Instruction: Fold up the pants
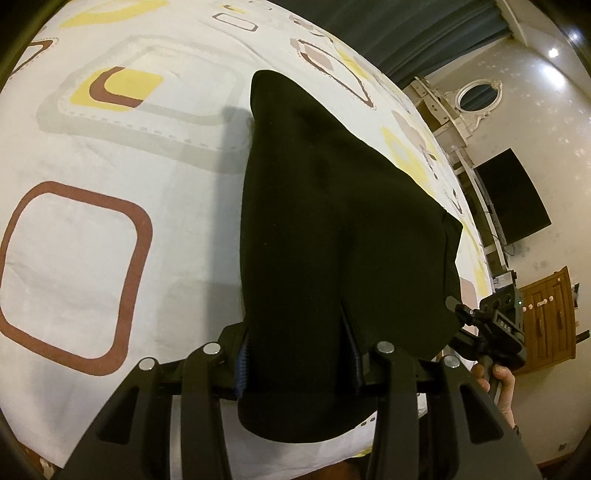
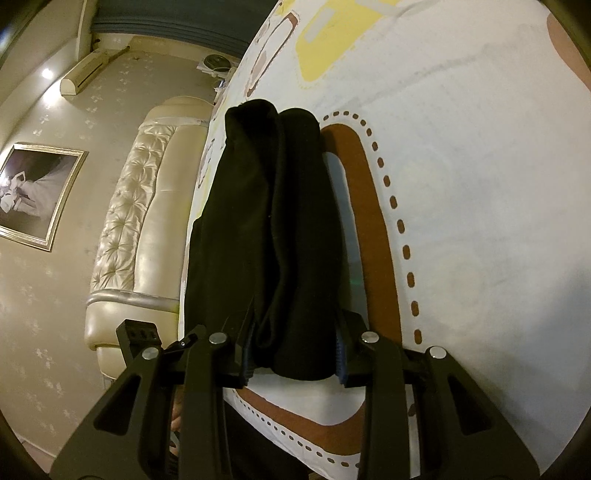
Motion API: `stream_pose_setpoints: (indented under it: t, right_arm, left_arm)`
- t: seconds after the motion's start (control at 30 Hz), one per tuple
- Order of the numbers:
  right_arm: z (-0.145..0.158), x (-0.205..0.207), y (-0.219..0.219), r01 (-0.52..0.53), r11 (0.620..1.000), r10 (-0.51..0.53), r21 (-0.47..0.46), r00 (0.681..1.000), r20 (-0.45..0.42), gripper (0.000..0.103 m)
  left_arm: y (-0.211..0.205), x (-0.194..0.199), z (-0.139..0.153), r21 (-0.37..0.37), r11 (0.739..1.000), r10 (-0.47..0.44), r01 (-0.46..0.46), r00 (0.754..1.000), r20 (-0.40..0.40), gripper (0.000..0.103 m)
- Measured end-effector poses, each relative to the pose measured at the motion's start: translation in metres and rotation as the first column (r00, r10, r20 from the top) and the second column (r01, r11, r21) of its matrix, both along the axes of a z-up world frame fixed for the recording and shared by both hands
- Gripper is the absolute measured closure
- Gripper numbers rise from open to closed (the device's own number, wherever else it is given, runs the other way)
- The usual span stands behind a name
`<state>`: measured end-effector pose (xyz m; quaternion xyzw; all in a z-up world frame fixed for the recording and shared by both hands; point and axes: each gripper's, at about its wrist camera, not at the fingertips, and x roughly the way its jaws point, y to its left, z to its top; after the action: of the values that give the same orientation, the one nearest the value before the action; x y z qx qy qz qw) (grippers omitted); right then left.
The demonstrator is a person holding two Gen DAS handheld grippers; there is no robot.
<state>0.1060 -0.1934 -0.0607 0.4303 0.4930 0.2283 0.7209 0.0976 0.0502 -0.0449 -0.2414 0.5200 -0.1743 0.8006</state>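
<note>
The black pants (image 1: 332, 221) hang as a folded bundle above the patterned bed sheet (image 1: 110, 155), stretching away from me toward the far side. In the left wrist view my left gripper (image 1: 297, 356) is shut on the near end of the cloth, which fills the gap between its fingers. The right gripper (image 1: 491, 325) shows at the right edge, held by a hand (image 1: 498, 380), gripping the pants' other corner. In the right wrist view the right gripper (image 2: 293, 354) is shut on a thick doubled fold of the pants (image 2: 266, 221), which hides most of both pads.
The bed sheet (image 2: 480, 184) spreads wide to the right of the pants. A padded cream headboard (image 2: 140, 206) and a framed picture (image 2: 37, 195) are on the left. A dark screen (image 1: 513, 195), a wooden cabinet (image 1: 546, 314) and a curtain (image 1: 406, 33) stand beyond the bed's edge.
</note>
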Motion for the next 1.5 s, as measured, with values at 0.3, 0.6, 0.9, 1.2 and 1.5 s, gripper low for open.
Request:
stream_pose_setpoints:
  t: [0.3,0.6,0.9,1.2,1.5]
  right_arm:
    - [-0.002,-0.001,-0.003,0.006,1.0,-0.006,0.019,1.0,-0.005,0.067]
    - [-0.003,-0.003,-0.008,0.009,0.997,-0.009,0.082,1.0,0.001,0.055]
    - [0.003,-0.005,-0.011,0.009,0.993,-0.012,0.119,0.999,0.03,0.04]
    - [0.014,-0.025,-0.02,0.04,0.997,-0.041,0.066,0.999,0.014,0.028]
    - [0.027,-0.047,-0.017,0.038,0.989,-0.037,-0.142,0.999,0.011,0.025]
  left_arm:
    - [0.001,-0.002,-0.003,0.017,1.0,0.002,-0.003,1.0,0.019,0.044]
    - [-0.001,-0.003,-0.006,0.008,1.0,-0.001,0.001,0.999,0.039,0.019]
    - [-0.007,-0.003,-0.007,0.025,1.0,-0.013,0.012,0.999,0.041,0.018]
    - [-0.007,-0.018,-0.004,0.065,0.998,-0.002,0.001,1.0,0.015,0.016]
    - [-0.012,-0.034,0.001,0.167,0.985,0.031,-0.034,0.999,0.022,0.016]
